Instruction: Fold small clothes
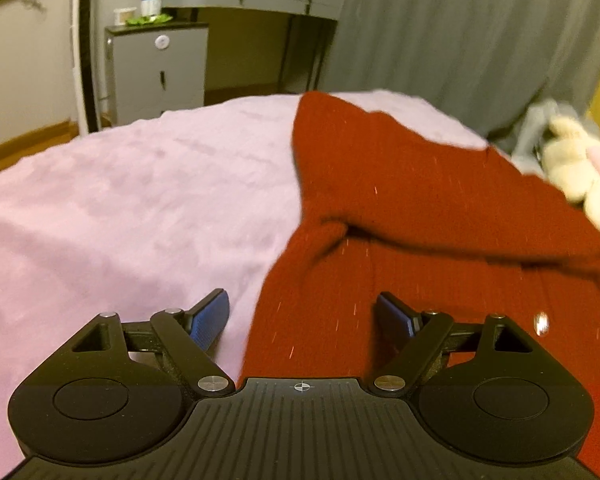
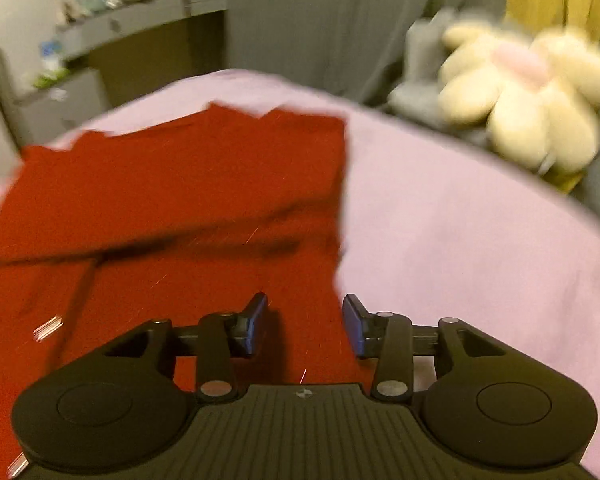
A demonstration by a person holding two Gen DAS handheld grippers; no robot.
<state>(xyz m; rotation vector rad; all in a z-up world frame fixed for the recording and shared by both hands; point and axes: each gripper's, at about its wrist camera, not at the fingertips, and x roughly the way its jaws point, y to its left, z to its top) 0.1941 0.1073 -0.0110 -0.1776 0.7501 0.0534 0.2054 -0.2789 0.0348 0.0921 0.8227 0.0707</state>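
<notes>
Two grippers: both spread, holding nothing.
Left gripper (image 1: 302, 320): wide apart, straddling the red garment's (image 1: 400, 208) left edge.
Right gripper (image 2: 305, 326): parted over its right edge.
Garment: partly folded on pink bedspread (image 1: 120, 200).

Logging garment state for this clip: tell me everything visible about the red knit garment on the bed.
The red knit garment is dark red and ribbed-looking, with small shiny fasteners near one edge. It lies on the pink blanket, partly folded, a layer lapped across its middle making a creased ridge. Both views are blurred. The left gripper and right gripper hover at its side edges, jaws open, gripping nothing.
</notes>
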